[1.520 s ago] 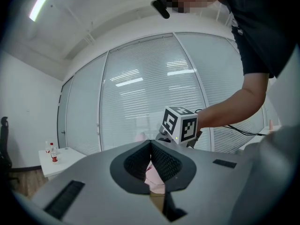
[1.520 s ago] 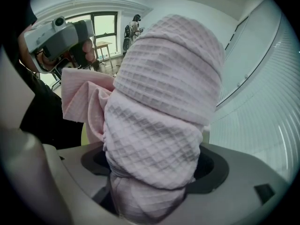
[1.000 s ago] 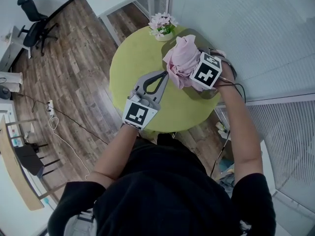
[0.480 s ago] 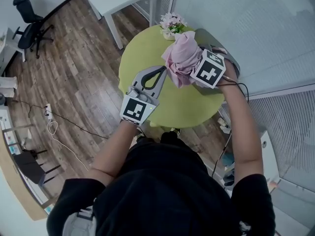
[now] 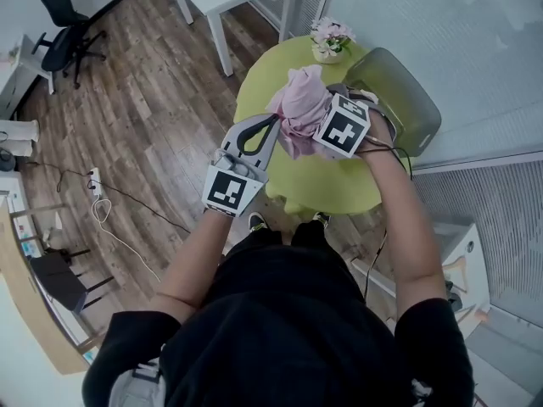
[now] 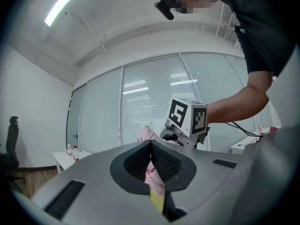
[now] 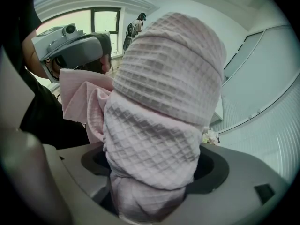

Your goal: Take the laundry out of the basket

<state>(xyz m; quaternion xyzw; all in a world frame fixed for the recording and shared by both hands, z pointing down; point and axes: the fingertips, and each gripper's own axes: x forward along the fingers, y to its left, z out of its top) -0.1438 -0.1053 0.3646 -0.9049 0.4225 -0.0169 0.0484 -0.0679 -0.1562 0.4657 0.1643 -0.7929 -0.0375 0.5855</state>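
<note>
Right gripper [image 5: 322, 124] has its jaws clamped tight on the pink cloth [image 7: 164, 102], a soft waffle-weave bundle bulging up between them. In the head view the cloth hangs above the round yellow-green worktop [image 5: 327, 185], just left of the smooth grey basket [image 5: 409, 91]. Left gripper [image 6: 151, 146], centre frame: ribbed jaw tips together, gripping nothing, with pink showing through the slit below them.

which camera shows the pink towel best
The right gripper view: the pink towel fills the frame, its waffle weave clear, clamped between the jaws. The head view shows only a small bunch, and the left gripper view just a sliver.
</note>
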